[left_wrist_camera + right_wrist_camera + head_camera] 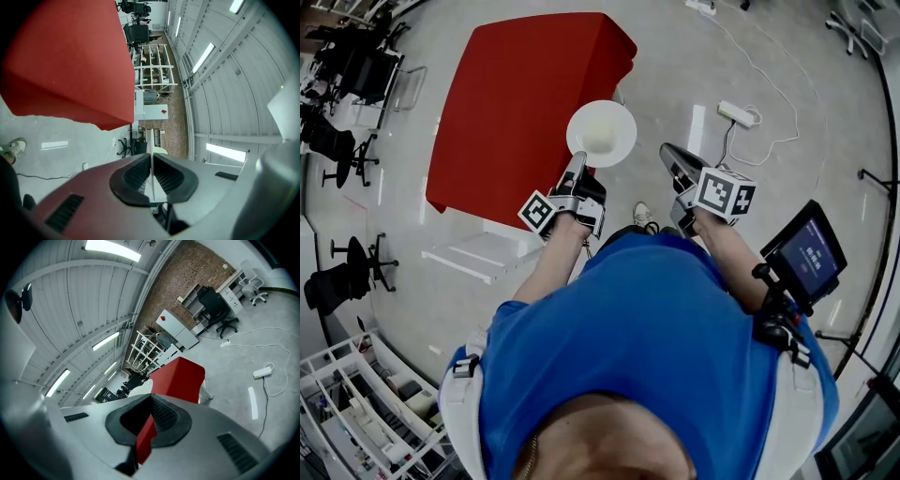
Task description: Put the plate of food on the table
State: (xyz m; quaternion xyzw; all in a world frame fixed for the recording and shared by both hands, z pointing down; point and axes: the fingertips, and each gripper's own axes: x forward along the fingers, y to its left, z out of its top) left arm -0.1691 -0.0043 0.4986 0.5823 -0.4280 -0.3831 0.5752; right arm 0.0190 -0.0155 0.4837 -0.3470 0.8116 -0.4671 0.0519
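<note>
Head view: left gripper [577,165] jaws clench the near rim of the white plate [602,131], which hovers beyond them at the red table's [516,103] right edge; right gripper [675,161] jaws slightly parted, empty.

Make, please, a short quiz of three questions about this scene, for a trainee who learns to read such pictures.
1. What does the left gripper clamp by the rim? A) a cup B) the white plate C) a cable
2. True or false: the table is green.
3. Fill in: the right gripper holds ____.

Key: 1 B; 2 false, it is red; 3 nothing.
</note>
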